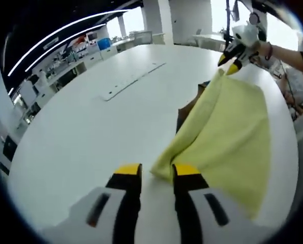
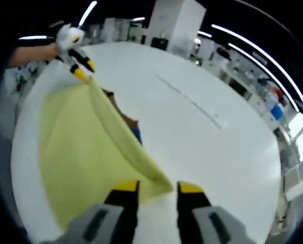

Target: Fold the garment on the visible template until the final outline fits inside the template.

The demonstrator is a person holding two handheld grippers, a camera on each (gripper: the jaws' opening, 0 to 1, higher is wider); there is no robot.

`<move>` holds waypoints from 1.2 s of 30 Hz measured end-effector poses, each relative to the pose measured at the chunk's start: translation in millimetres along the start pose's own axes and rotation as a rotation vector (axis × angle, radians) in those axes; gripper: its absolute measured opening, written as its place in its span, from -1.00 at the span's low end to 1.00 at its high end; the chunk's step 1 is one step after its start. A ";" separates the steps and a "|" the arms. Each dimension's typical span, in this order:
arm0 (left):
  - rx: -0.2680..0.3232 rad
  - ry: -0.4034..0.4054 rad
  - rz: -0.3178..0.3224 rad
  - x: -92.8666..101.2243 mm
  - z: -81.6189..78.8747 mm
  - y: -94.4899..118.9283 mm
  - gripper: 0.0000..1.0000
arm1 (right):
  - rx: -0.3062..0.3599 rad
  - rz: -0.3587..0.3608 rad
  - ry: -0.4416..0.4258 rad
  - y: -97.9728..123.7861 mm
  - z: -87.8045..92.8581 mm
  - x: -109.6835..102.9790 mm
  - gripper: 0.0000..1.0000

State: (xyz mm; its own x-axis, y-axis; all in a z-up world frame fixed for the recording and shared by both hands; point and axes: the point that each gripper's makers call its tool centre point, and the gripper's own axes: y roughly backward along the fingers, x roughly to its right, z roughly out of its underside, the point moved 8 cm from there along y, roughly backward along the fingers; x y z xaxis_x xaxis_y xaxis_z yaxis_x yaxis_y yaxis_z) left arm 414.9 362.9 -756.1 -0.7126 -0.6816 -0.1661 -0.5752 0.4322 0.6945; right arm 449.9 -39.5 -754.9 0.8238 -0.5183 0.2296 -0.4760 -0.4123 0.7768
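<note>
The garment [image 1: 228,132] hangs stretched between my grippers for folding. My left gripper [image 1: 157,173] and right gripper [image 2: 158,187] each pinch a corner above the surface [image 1: 80,132].

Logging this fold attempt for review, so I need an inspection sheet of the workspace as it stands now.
Surface: white table, a faint strip with small marks across it.
Job's things: pale yellow cloth garment lifted by two corners; a dark brown and blue patch shows under it.
Clutter: nothing seen.
Grippers: left gripper holds one garment corner between yellow-tipped jaws; right gripper holds another corner.
Cables: nothing seen.
Surroundings: shelves and benches, bright windows, ceiling light strips.
</note>
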 end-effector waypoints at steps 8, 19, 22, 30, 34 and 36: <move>0.017 -0.051 0.038 10.6 7.2 -5.5 -0.73 | 0.018 -0.041 0.045 -9.9 1.5 -3.5 -0.61; -0.008 -0.027 0.042 0.9 13.2 -21.5 -0.81 | 0.043 -0.077 -0.101 -27.9 5.1 0.9 -0.63; -0.013 -0.062 0.029 0.5 14.1 -21.2 -0.75 | 0.029 -0.067 -0.089 -28.3 6.9 3.9 -0.69; -0.008 -0.101 0.049 -0.4 13.3 -25.0 -0.82 | 0.005 -0.105 -0.009 -30.7 1.5 -4.8 -1.00; -0.030 -0.109 0.043 -2.2 12.8 -26.7 -0.98 | -0.004 -0.091 0.016 -32.1 0.7 -3.9 -1.00; -0.028 -0.095 0.038 -1.9 11.4 -26.0 -1.00 | -0.004 -0.090 0.011 -32.3 1.6 -2.9 -1.00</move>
State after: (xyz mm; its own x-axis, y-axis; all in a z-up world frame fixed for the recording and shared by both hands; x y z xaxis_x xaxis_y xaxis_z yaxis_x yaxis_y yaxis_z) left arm 426.7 359.6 -781.8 -0.7692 -0.6055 -0.2041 -0.5366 0.4387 0.7209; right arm 462.4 -25.9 -781.6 0.8665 -0.4711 0.1652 -0.3988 -0.4541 0.7967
